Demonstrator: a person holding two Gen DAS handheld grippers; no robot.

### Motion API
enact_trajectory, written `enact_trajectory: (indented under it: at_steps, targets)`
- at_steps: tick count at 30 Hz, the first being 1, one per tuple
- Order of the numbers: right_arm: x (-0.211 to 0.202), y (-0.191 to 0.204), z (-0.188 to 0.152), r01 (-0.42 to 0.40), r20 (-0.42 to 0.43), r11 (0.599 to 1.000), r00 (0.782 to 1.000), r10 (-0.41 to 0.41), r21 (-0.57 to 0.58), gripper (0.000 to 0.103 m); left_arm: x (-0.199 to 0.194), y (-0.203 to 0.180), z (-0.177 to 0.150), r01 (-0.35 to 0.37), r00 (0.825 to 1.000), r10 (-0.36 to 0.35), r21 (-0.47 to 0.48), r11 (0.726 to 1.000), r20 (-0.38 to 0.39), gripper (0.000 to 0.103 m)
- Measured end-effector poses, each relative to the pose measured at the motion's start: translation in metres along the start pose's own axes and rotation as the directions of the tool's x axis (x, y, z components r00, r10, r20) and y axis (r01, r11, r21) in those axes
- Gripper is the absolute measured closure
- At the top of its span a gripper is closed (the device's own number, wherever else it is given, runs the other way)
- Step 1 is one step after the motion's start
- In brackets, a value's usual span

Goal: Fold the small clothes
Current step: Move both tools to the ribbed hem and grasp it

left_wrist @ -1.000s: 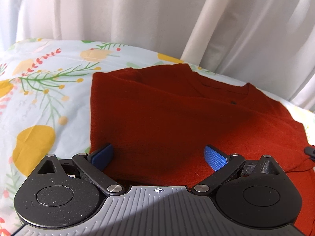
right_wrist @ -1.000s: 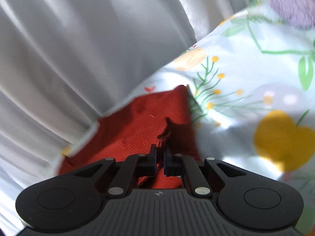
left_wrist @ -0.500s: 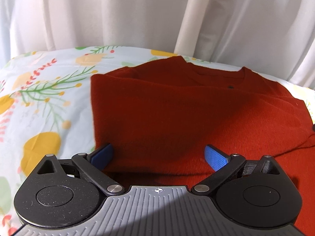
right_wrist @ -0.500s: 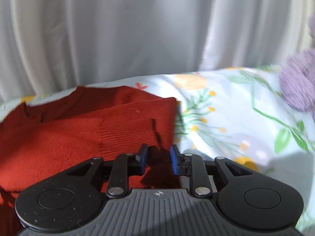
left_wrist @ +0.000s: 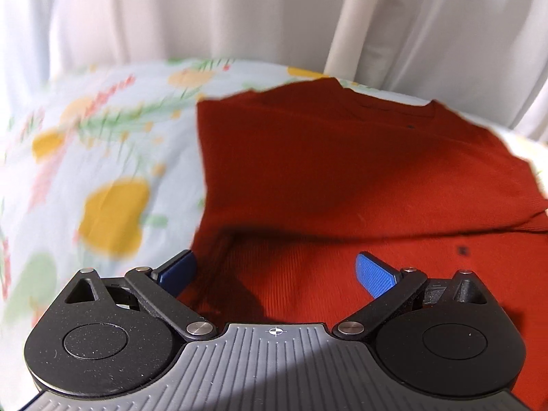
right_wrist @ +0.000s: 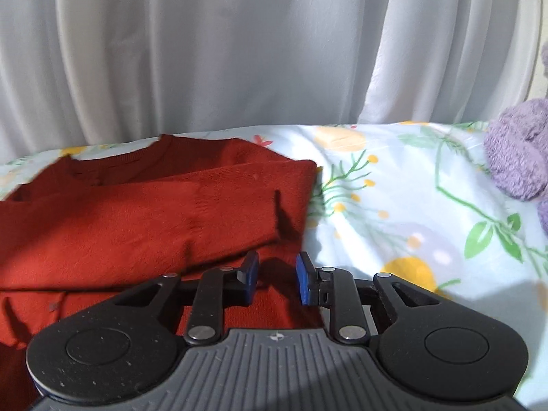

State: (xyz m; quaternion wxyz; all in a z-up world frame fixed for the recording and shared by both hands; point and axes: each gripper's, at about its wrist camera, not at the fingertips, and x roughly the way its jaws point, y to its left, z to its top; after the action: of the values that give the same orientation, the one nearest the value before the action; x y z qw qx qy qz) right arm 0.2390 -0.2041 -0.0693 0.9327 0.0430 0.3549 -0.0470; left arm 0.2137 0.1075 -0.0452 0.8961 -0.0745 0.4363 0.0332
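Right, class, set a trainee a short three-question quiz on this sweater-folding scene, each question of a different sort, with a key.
1. True or false: the right gripper is clamped on the red sweater.
2. What lies at the right edge of the right wrist view? A) a purple plush toy B) a green towel C) a white mug
3. What surface does the sweater lie on?

Key:
1. False; its fingers stand apart with no cloth pinched.
2. A, the purple plush toy.
3. A floral bedsheet.
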Motion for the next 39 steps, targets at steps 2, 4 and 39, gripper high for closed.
enact_trajectory:
  at_steps: [2, 4, 39]
  targets:
    - [-0.02, -0.017, -0.014, -0.163, -0.048, 0.985, 0.985, 0.166, 0.065, 0.081, -0.025, 0.013, -0.015, 0.071, 0.997, -0.071, -0.049, 0.996, -0.004, 0.001]
    - [-0.043, -0.033, -0.036, -0.275, -0.097, 0.956, 0.954, 0.285, 0.098, 0.081, -0.05, 0.026, -0.035, 0.115, 0.993, -0.116, -0.085, 0.99, -0.009, 0.001]
    - [-0.124, -0.145, -0.165, -0.309, -0.233, 0.811, 0.853, 0.467, 0.497, 0.098, -0.121, 0.111, -0.162, 0.179, 0.933, -0.302, -0.472, 0.863, -0.198, 0.095]
